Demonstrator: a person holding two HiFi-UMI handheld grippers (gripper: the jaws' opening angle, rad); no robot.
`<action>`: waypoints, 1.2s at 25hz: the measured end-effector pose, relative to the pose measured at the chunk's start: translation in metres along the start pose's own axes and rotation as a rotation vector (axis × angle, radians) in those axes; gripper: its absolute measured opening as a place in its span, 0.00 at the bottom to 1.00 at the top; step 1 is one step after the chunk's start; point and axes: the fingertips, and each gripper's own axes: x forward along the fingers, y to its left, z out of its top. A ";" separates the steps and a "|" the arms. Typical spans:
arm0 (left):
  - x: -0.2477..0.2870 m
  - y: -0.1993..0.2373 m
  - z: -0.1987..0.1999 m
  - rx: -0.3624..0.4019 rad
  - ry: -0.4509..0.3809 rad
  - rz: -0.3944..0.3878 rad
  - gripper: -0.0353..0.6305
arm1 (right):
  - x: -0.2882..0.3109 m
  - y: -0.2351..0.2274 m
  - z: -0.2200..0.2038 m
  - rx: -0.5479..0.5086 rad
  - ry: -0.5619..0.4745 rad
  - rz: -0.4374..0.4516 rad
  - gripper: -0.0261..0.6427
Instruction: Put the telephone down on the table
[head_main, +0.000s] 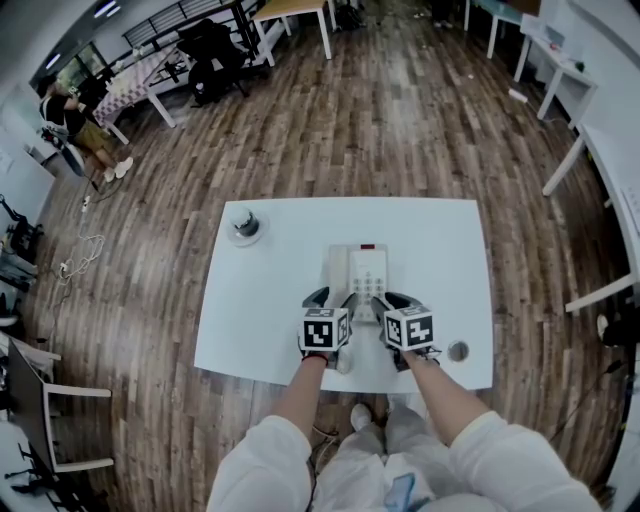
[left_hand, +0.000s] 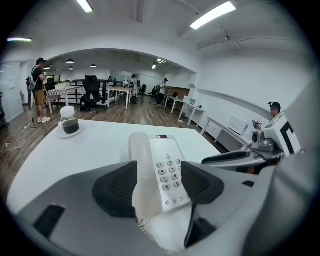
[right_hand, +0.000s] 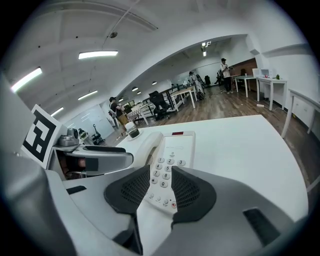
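Left gripper (left_hand: 159, 169) first: its jaws sit roughly half open, and the near end of the telephone (head_main: 358, 272) fills the gap between the black pads (left_hand: 116, 189), on the handset (left_hand: 142, 170) side. The right gripper (right_hand: 161, 172) is a bit narrower, and the keypad (right_hand: 164, 172) shows through its gap. Neither looks clamped on anything tbh. The phone body is wider than either gap, so the pads just straddle its end. They're matte black and rounded, with a fine mesh-like texture. The shells around them are smooth grey plastic, each topped by a marker cube (head_main: 325, 328).

The phone is smooth off-white plastic, a rectangular slab with a long rounded handset in the cradle down its left side. It has a grid of small round buttons and a little dark red window (head_main: 367, 247) at the far end. It lies flat on the table (head_main: 280, 310), about mid-width and toward the near edge. In the left gripper view, what looks like a bit of coiled cord (left_hand: 145, 231) shows at its near end.

The tabletop is a plain, smooth white rectangle. A glass jar (head_main: 245, 222) of dark stuff sits on a round saucer (head_main: 246, 237) at the far left corner, well apart from the phone. There's a small round grey cap (head_main: 458, 350) near the near right corner. Underneath is a wood-plank floor (head_main: 400, 130).
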 end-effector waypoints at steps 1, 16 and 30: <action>-0.001 -0.002 0.000 0.002 -0.002 -0.003 0.45 | -0.002 0.001 0.001 -0.006 -0.006 0.001 0.26; -0.025 -0.016 0.006 0.015 -0.010 -0.010 0.15 | -0.022 0.028 0.013 -0.036 -0.041 0.055 0.12; -0.047 -0.045 -0.006 0.048 0.007 -0.066 0.06 | -0.050 0.053 0.009 -0.067 -0.034 0.128 0.11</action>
